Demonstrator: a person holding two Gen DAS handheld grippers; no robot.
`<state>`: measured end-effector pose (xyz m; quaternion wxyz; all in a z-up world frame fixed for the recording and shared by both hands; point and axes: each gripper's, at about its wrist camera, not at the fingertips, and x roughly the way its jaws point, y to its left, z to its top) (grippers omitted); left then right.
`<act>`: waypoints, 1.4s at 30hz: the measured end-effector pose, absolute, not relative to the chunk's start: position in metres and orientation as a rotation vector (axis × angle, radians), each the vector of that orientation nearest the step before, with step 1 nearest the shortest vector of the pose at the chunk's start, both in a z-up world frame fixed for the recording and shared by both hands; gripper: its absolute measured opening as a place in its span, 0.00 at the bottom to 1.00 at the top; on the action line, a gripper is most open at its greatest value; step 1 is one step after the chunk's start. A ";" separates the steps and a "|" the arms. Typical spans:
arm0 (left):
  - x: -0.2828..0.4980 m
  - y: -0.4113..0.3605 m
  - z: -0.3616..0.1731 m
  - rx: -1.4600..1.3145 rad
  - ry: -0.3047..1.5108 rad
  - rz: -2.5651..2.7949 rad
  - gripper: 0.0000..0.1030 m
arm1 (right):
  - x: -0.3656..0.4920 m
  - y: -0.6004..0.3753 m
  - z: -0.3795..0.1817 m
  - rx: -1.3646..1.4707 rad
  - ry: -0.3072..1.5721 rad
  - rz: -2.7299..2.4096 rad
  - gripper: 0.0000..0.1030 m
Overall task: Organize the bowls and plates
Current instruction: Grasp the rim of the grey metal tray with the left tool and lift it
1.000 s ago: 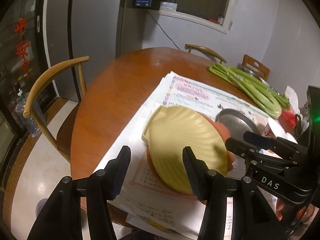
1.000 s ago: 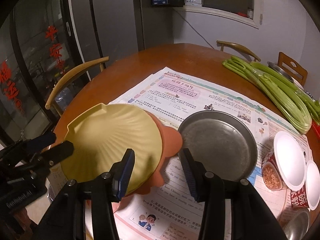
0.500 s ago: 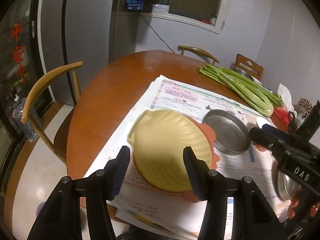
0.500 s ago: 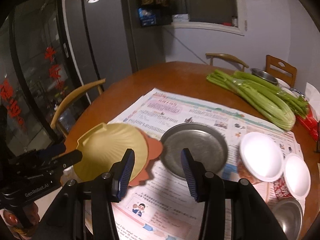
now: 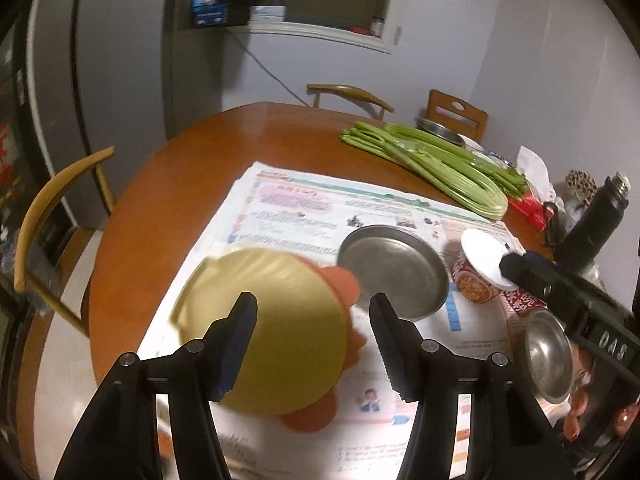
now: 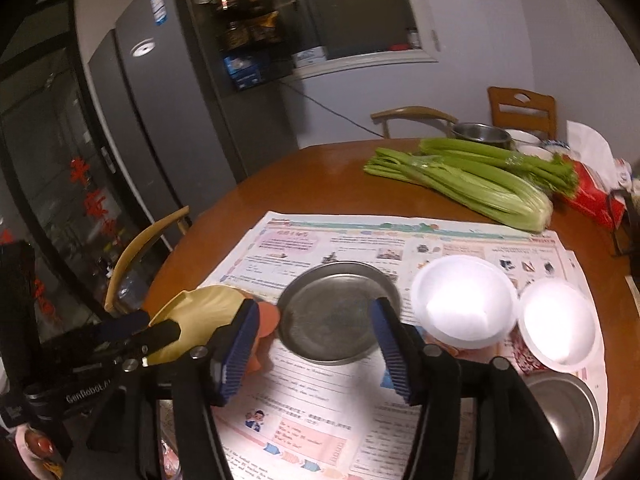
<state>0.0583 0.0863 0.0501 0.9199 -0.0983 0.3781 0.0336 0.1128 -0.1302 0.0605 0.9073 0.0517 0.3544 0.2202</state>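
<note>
Both jaws are opening with nothing between them. The metal plate (image 6: 338, 316) is best approached by the right gripper (image 6: 314, 346) low at its rim, the yellow plate (image 5: 264, 324) left undisturbed by the left gripper (image 5: 314, 344).

Both views are fisheye, each looking forward and steeply down along a pair of black fingers that fill the lower edge. The left wrist view hangs above the near left side of the round table (image 5: 168, 184), close over the yellow shell plate (image 5: 280, 320), facing the far wall and window. The right wrist view sits further right, close over the steel plate (image 6: 332, 316), facing the same way but rolled a little, so the fridge leans. They share the newspaper (image 5: 320, 208), both plates, the celery (image 6: 472, 184) and the far chairs. Each view catches the other gripper at its edge: right gripper (image 5: 568, 292), left gripper (image 6: 132, 332).
</note>
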 end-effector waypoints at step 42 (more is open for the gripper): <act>0.220 0.053 -0.030 -0.143 1.079 -0.145 0.33 | 0.172 -0.111 -0.045 0.145 0.964 0.287 0.57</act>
